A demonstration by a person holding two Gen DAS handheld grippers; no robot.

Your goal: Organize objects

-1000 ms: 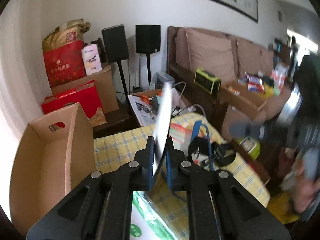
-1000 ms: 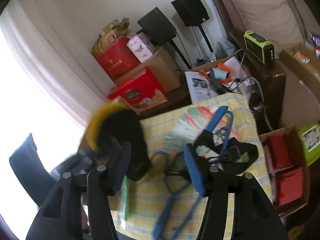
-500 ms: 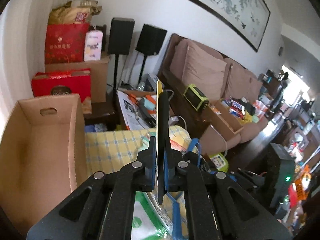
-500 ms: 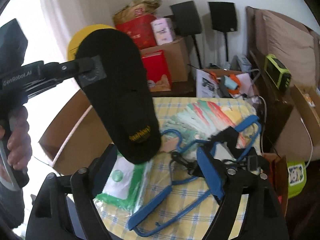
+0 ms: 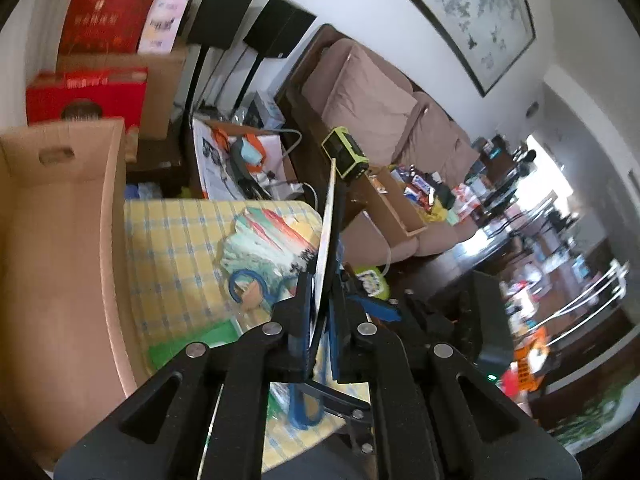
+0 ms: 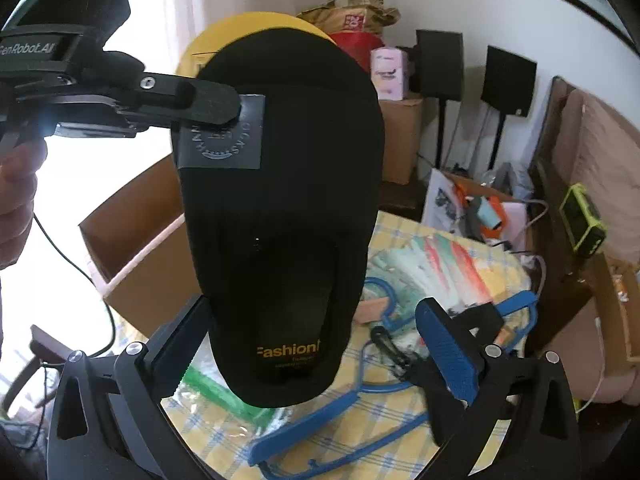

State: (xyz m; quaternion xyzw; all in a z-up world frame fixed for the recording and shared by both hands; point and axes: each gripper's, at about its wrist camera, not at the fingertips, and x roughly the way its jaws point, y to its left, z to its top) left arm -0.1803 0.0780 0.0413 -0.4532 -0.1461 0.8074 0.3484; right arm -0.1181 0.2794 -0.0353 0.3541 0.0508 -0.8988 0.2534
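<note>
My left gripper (image 5: 319, 312) is shut on a flat pack of black socks on a yellow card, seen edge-on in the left wrist view (image 5: 326, 232). In the right wrist view the sock pack (image 6: 280, 220) hangs broadside, pinched at its top by the left gripper's fingers (image 6: 192, 100). My right gripper (image 6: 316, 344) is open, its jaws on either side of the pack's lower end without closing on it. An open cardboard box (image 5: 60, 240) stands at the left of the yellow checked table (image 5: 176, 240).
On the table lie blue hangers (image 6: 340, 412), a colourful folded fan (image 6: 432, 264), a black strap (image 6: 392, 356) and a green-printed plastic bag (image 6: 224, 392). Beyond are speakers (image 6: 508, 80), red gift boxes (image 5: 88, 92), a sofa (image 5: 380, 112) and a cluttered side table (image 5: 240, 156).
The sock pack has swung closer in front of the right gripper, between its open jaws. The left wrist view has tilted and shifted right.
</note>
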